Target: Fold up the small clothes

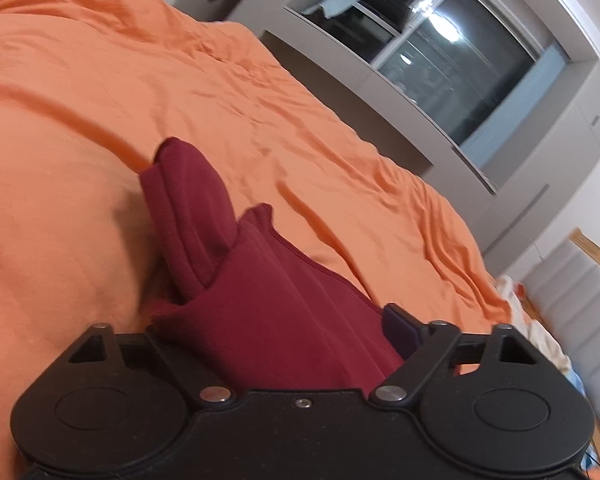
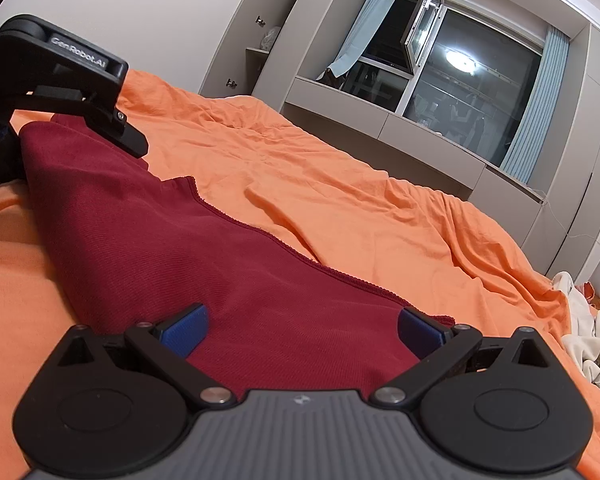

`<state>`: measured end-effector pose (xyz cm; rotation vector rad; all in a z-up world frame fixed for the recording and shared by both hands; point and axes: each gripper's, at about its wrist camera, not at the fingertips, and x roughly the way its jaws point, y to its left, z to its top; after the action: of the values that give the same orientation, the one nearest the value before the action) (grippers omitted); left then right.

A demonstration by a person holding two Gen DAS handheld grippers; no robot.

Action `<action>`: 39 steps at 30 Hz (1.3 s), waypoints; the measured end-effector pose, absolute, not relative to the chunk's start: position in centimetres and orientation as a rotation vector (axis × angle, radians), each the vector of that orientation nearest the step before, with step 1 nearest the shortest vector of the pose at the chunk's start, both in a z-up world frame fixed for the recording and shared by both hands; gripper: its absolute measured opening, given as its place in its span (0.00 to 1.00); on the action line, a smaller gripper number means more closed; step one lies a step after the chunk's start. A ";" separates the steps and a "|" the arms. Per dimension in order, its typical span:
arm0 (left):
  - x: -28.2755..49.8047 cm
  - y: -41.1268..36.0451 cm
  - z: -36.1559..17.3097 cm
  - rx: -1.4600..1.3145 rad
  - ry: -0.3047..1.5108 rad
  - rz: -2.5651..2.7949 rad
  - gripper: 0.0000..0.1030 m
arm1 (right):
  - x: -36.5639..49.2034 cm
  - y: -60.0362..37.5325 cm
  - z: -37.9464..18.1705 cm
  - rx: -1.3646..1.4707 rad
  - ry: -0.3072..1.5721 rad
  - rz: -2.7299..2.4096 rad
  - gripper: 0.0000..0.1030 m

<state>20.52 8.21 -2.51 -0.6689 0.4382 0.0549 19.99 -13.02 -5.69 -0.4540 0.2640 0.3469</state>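
Garment: a dark red garment [image 2: 220,264] is lying spread on the orange bed cover [image 2: 340,184], with its stitched hem running diagonally across the right wrist view and a bunched sleeve or corner standing up in the left wrist view.
Right gripper [image 2: 304,332]: its blue-padded fingers [image 2: 184,332] are standing wide apart, with red cloth lying between them (no pad is pressing on it, as far as the view shows).
Left gripper [image 1: 276,320]: it is sitting at the far end of the garment, with fabric filling the gap between its fingers; only one pad [image 1: 400,328] is showing, so I cannot tell whether it is clamping.
Step in hand: both ends of the cloth are being taken up, seemingly ahead of a fold.
Next move: it is likely calling for each gripper to close firmly on its edge, then for lifting together so the cloth is staying flat.
Risk: the raised bunch could be getting trapped inside the fold.
Surroundings: pale laundry [image 2: 588,344] is lying at the bed's edge, below a dark window [image 2: 460,92].
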 end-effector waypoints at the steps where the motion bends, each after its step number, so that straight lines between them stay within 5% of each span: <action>1: 20.5 8.2 -2.5 -0.675 0.433 0.069 0.77 | 20.0 -13.0 -5.7 -0.455 0.263 0.346 1.00; 14: 22.1 7.5 -1.0 -0.594 0.392 0.126 0.30 | 21.6 -18.4 -2.2 -0.269 0.367 0.360 1.00; 22: 23.8 4.6 2.0 -0.402 0.355 0.000 0.18 | 23.5 -26.1 1.0 -0.136 0.323 0.153 1.00; 31: 25.6 -4.2 5.3 -0.164 0.360 -0.247 0.14 | 23.5 -33.6 2.5 0.044 0.292 0.036 1.00; 39: 25.0 -11.9 2.7 0.061 0.500 -0.472 0.15 | 24.0 -38.7 1.4 0.243 0.361 0.038 1.00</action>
<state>24.99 -11.88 2.70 0.0609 0.4998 -0.4724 24.04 -38.74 1.38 0.2429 0.3612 0.0379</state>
